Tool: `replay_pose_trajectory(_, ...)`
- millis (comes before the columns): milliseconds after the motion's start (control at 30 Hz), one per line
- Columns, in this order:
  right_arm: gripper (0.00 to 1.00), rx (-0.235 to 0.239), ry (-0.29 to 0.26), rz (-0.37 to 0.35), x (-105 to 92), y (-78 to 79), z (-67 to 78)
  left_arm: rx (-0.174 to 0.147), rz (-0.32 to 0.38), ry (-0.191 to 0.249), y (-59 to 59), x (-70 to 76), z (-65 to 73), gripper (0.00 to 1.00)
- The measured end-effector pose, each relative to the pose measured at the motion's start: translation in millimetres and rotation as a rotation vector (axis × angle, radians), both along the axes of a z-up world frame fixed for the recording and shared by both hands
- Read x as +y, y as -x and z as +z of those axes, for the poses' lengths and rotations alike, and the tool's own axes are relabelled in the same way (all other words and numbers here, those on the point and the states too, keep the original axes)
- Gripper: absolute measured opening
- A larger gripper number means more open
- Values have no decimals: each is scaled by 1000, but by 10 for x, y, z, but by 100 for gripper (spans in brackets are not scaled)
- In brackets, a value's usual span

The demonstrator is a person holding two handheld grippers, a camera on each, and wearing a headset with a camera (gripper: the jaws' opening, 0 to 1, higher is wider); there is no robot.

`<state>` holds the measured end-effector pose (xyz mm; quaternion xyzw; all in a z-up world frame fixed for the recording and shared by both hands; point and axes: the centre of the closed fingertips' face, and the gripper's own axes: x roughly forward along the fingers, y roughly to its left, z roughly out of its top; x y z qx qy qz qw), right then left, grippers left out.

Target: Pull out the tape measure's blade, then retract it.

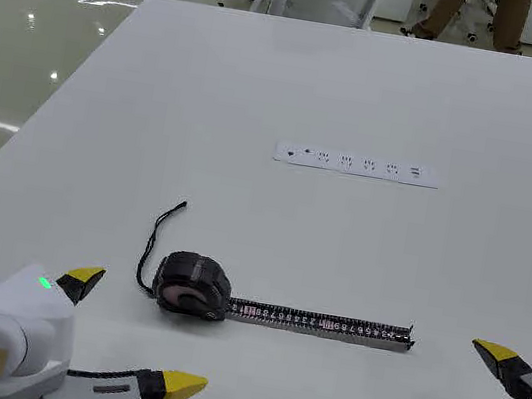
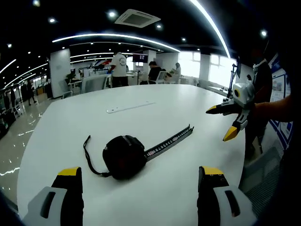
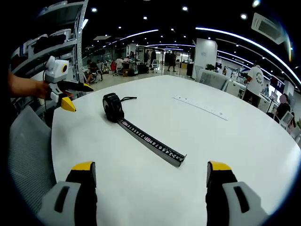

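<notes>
The tape measure (image 1: pixel 192 285) is laid on the white table (image 1: pixel 364 94), just ahead of the left gripper (image 1: pixel 134 331), whose jaws are spread wide with nothing grasped. The blade (image 1: pixel 322 323) is drawn out part-way and laid flat, its hooked end ahead of the right gripper (image 1: pixel 442 397), whose jaws are likewise parted and empty. The black strap (image 1: pixel 153 242) is trailed beyond the case, away from both pairs of jaws.

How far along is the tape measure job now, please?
Pull-out looks done: the blade lies extended from the tape measure on the table. Nothing is in hand: the left hand-held gripper and right hand-held gripper are open, clear of it. Retraction remains.
</notes>
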<state>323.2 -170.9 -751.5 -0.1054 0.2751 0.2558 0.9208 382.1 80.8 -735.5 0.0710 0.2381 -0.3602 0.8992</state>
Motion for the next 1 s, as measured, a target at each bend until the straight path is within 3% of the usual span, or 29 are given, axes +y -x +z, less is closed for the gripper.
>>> replay_pose_trajectory(400,100,-32,-22,-63,126,10,112,1,107,38,93,-46,47,100)
replay_pose_trajectory(567,100,-30,-34,-78,174,30,117,-18,138,19,94,-54,65,100)
replay_pose_trajectory(767,100,-35,-34,-100,190,36,130,-9,204,54,86,-54,94,100)
replay_pose_trajectory(1000,99,-45,-28,-94,235,30,149,-29,239,18,74,-66,88,100)
